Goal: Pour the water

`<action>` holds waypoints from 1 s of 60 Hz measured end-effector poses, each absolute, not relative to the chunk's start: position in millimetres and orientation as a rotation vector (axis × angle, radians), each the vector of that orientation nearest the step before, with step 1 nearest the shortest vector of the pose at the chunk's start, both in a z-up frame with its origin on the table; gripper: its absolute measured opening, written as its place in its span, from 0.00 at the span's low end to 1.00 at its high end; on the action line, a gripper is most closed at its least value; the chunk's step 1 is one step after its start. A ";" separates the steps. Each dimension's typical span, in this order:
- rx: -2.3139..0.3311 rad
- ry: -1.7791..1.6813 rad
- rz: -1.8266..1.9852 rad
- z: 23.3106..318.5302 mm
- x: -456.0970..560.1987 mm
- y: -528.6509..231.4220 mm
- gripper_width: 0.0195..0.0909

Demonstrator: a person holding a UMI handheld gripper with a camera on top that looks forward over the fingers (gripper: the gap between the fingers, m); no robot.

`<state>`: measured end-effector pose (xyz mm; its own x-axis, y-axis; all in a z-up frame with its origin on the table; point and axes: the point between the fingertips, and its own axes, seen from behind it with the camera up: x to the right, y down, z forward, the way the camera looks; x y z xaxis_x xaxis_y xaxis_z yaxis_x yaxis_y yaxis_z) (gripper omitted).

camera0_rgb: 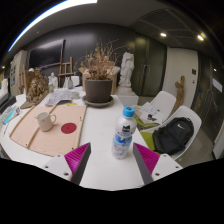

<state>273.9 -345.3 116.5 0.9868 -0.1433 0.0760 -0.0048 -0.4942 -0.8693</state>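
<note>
A clear plastic water bottle (123, 134) with a white cap and a blue-and-white label stands upright on the white table (100, 125). It sits between and just ahead of my gripper (112, 160), whose magenta pads (76, 160) flank it with a gap on each side. The fingers are open. A white mug (46, 120) rests on a tan mat (55, 130) to the left, beside a red coaster (68, 128).
A potted dry plant (98, 85) stands at the table's far middle. White chairs (160, 105) line the right side, one holding a black backpack (174, 136). Papers and small items (58, 97) clutter the far left of the table.
</note>
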 end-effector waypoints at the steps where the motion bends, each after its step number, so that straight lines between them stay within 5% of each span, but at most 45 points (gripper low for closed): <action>1: -2.078 0.110 -0.165 113.4 280.5 -341.0 0.93; 18: -2.021 0.129 -0.108 61.4 325.6 -262.4 0.92; 22: -2.012 0.129 -0.100 52.0 328.2 -252.7 0.82; 30: -1.981 0.115 -0.089 43.5 323.9 -240.1 0.47; 45: -1.954 0.119 -0.100 45.7 327.9 -237.4 0.22; 60: -1.956 0.082 -0.269 68.6 333.0 -233.0 0.22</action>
